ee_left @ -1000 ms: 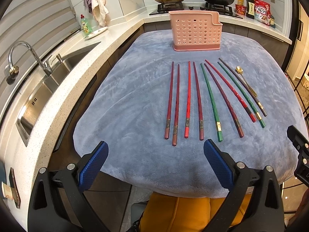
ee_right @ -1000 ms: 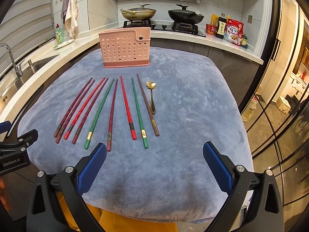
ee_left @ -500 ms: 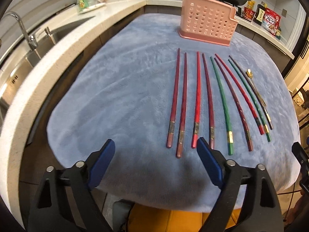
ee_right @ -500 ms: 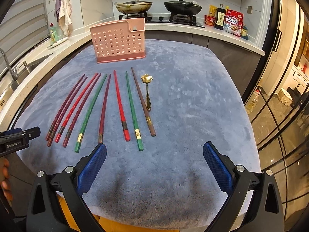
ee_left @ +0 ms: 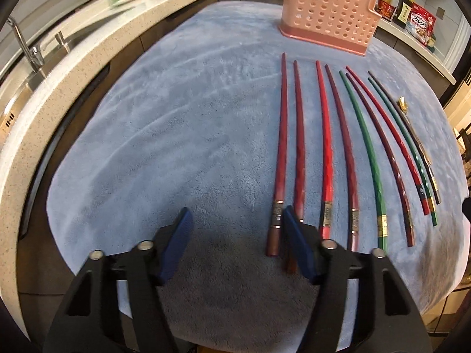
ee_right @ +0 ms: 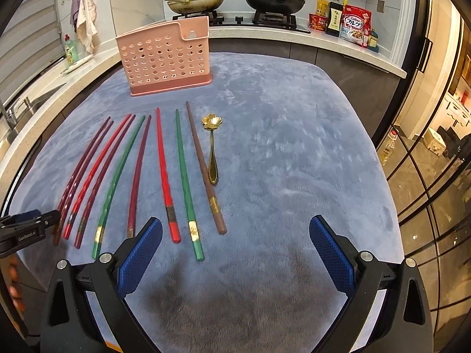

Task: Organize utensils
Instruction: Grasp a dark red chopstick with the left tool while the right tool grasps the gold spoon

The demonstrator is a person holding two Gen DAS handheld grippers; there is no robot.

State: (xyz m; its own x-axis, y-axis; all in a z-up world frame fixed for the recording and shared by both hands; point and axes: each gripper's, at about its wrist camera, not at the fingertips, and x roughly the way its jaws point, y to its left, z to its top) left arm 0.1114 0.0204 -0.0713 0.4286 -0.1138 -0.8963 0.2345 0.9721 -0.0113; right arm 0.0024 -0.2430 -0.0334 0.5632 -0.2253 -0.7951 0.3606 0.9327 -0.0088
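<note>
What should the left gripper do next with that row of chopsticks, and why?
Probably keep closing the left gripper on the leftmost dark red chopstick. Its jaws are closing, and that chopstick's thick end lies between them, just inside the right-hand finger, not yet pinched. The pink holder stands beyond the row with no utensil seen in it, and the right gripper hovers open and empty.

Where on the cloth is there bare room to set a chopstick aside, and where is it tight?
Free: the wide stretch of blue cloth right of the gold spoon, and the bare patch left of the chopsticks. Crowded: the chopstick row running toward the pink holder. The left gripper, jaws closing, is at that row's leftmost handles.
</note>
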